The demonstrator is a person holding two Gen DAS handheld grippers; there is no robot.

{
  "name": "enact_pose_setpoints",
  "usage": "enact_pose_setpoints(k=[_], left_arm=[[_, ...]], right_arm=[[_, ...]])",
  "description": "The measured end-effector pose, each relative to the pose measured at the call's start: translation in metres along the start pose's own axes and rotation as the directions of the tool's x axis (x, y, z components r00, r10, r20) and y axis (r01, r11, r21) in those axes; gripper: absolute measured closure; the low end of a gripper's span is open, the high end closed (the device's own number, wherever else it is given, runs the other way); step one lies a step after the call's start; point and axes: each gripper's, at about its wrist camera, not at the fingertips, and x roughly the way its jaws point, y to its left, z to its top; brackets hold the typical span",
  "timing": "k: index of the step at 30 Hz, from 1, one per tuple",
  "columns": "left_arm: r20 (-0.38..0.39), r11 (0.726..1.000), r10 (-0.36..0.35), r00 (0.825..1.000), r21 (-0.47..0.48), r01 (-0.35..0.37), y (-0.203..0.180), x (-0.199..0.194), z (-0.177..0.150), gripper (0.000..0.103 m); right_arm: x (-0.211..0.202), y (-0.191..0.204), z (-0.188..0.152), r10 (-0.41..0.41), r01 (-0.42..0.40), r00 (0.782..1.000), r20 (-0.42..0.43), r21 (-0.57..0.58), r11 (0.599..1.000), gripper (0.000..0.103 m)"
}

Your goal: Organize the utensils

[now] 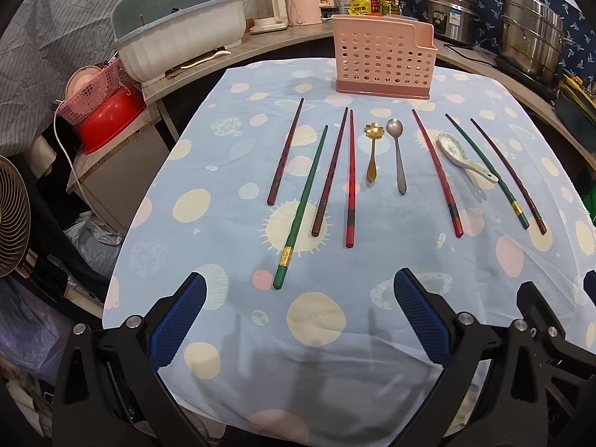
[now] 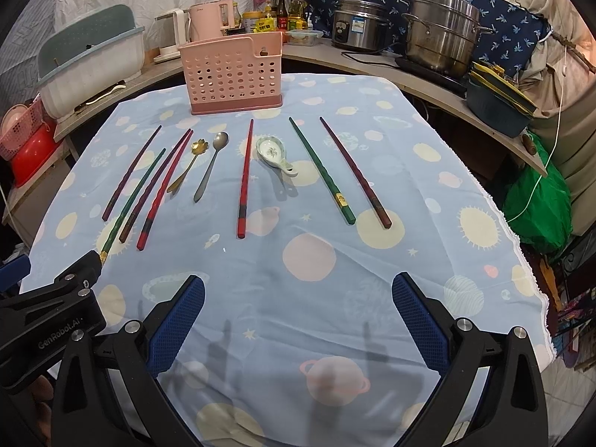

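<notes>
A pink perforated utensil holder [image 1: 383, 60] [image 2: 235, 72] stands at the far side of the blue cloth. In front of it lie several chopsticks: a green chopstick [image 1: 302, 205] [image 2: 136, 195] at the left, red ones [image 1: 350, 178] [image 2: 245, 178], dark ones, and a second green one [image 2: 322, 170]. Between them rest a gold flower spoon [image 1: 372, 152] [image 2: 184, 171], a steel spoon [image 1: 397, 156] [image 2: 210, 165] and a white ceramic spoon [image 1: 465, 158] [image 2: 275, 154]. My left gripper [image 1: 300, 316] and right gripper [image 2: 298, 316] hover open over the near cloth, holding nothing.
A white dish bin [image 1: 182, 43] with a teal lid, kettles [image 1: 301, 0] and bottles line the back counter. Steel pots [image 2: 439, 33] and a rice cooker [image 2: 357, 24] sit at the right. A red basin [image 1: 108, 119] and a fan [image 1: 13, 216] are left of the table.
</notes>
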Motion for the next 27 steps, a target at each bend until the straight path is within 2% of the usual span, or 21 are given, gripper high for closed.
enact_pose_setpoints(k=[10, 27], left_arm=[[-0.024, 1.0, -0.02, 1.0, -0.001, 0.02, -0.0011, 0.0033, 0.0, 0.007], [-0.015, 1.0, -0.013, 1.0, 0.013, 0.013, -0.0034, 0.0043, -0.0014, 0.007]], right_arm=[[0.0006, -0.0002, -0.0002, -0.001, 0.001, 1.0, -0.002, 0.001, 1.0, 0.006], [0.0006, -0.0003, -0.0001, 0.002, -0.002, 1.0, -0.005, 0.002, 1.0, 0.006]])
